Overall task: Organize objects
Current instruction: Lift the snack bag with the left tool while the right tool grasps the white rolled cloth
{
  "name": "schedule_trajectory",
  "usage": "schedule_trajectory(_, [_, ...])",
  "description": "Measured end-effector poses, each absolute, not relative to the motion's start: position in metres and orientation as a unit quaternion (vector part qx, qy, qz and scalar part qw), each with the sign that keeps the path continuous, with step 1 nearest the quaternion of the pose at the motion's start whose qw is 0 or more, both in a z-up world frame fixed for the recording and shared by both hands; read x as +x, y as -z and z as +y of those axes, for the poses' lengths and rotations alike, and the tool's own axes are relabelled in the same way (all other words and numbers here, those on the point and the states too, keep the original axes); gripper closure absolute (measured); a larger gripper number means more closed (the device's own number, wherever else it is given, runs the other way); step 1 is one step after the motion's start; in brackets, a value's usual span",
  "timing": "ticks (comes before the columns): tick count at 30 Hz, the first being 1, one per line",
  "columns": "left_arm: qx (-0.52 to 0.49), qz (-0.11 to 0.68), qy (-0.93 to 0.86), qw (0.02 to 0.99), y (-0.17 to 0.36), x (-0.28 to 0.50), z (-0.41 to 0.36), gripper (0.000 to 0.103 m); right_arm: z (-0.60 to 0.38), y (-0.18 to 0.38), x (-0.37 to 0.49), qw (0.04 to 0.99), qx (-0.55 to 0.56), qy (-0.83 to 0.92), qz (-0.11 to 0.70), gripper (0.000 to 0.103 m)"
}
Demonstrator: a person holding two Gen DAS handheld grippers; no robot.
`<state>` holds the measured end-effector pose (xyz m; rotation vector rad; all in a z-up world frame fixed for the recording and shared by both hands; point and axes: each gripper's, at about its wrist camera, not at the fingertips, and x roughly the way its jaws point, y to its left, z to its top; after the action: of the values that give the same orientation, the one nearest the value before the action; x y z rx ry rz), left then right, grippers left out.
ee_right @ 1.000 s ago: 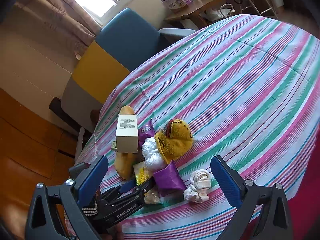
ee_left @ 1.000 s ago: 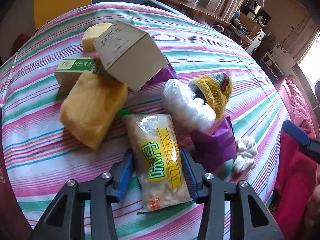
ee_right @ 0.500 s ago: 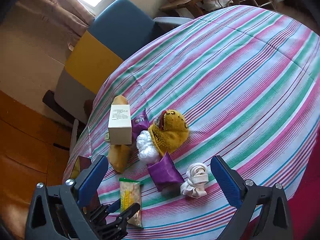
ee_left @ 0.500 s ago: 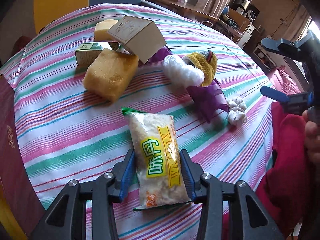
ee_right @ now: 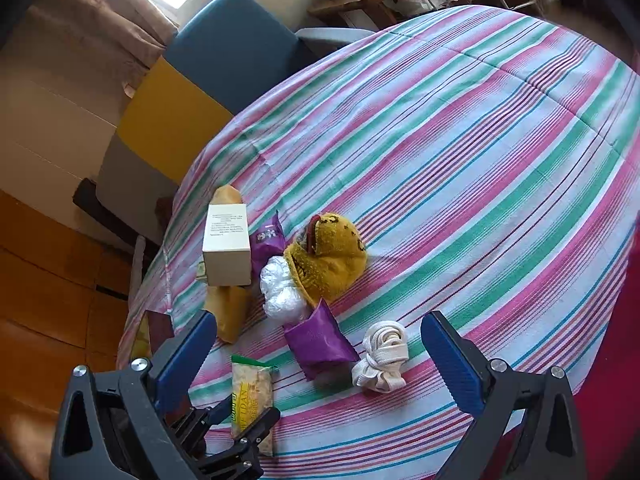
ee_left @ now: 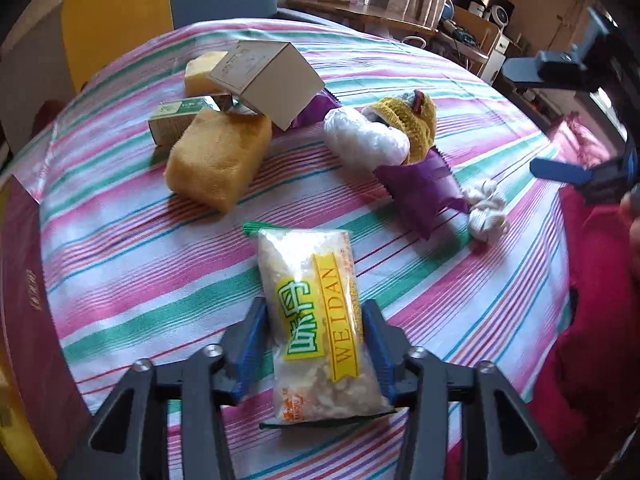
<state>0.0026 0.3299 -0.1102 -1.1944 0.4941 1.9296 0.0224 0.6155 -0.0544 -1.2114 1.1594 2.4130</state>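
The left gripper pinches a crinkly clear snack packet; the right gripper spreads wide above the striped cloth.

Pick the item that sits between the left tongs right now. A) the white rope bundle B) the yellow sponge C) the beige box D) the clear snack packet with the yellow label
D: in the left wrist view the left tongs close their blue pads on the sides of the snack packet.
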Motion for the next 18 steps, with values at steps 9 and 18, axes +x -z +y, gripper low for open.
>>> schedule_trajectory(9, [-0.475,0.155,-0.762,0.412,0.112,-0.003,0.316,0.060,0.585,0.079,-0.017,0.122,-0.551,-0.778,0.276,0.028])
schedule_trajectory(18, [-0.476,0.120,-0.761,0.424,0.113,-0.006,0.310,0.060,0.580,0.098,-0.027,0.170,-0.607,-0.743,0.225,0.042])
